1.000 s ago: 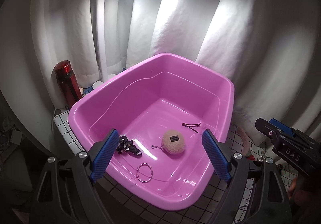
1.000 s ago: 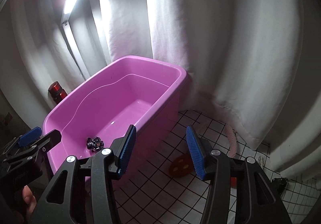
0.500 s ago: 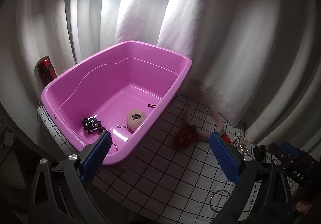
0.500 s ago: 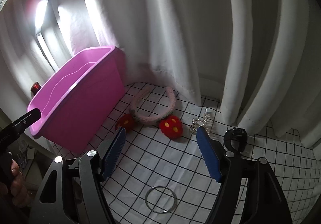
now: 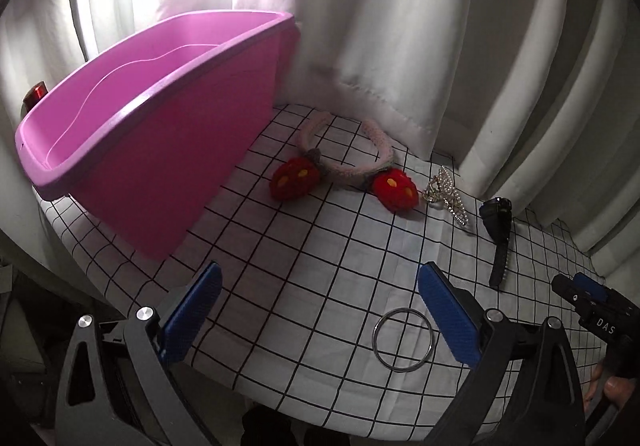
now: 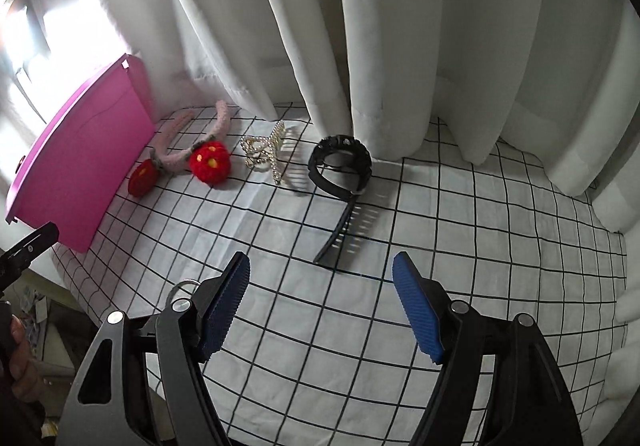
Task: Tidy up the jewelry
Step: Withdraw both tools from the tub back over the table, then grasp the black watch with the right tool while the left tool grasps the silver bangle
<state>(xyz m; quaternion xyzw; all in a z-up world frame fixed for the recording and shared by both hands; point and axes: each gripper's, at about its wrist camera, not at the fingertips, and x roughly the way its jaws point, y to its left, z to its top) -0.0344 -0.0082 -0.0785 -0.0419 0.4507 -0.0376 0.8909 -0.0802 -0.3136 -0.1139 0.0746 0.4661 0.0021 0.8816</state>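
In the left wrist view, a pink knitted headband (image 5: 344, 162) with two red pompoms lies on the checked cloth (image 5: 304, 246) beside the pink tub (image 5: 168, 150). A pearl hair clip (image 5: 444, 194) and a black watch (image 5: 498, 230) lie to its right. A metal ring (image 5: 403, 339) rests by the right finger of my left gripper (image 5: 320, 286), which is open and empty. My right gripper (image 6: 322, 270) is also open and empty, just short of the watch (image 6: 340, 166) strap. The clip (image 6: 264, 154) and headband (image 6: 188, 150) lie further left, and the ring (image 6: 186, 285) peeks from behind the left finger.
White curtains (image 6: 360, 26) hang close behind the items. The tub (image 6: 80, 150) takes up the left of the table, and a red bottle (image 5: 35, 94) stands behind it. The cloth's front edge drops off near both grippers. A hand (image 6: 20, 366) holds the left gripper (image 6: 28, 246).
Both grippers swung right and down, away from the tub and over the checked cloth. The right jaws stand wider than a second ago, and the left ones slightly wider.
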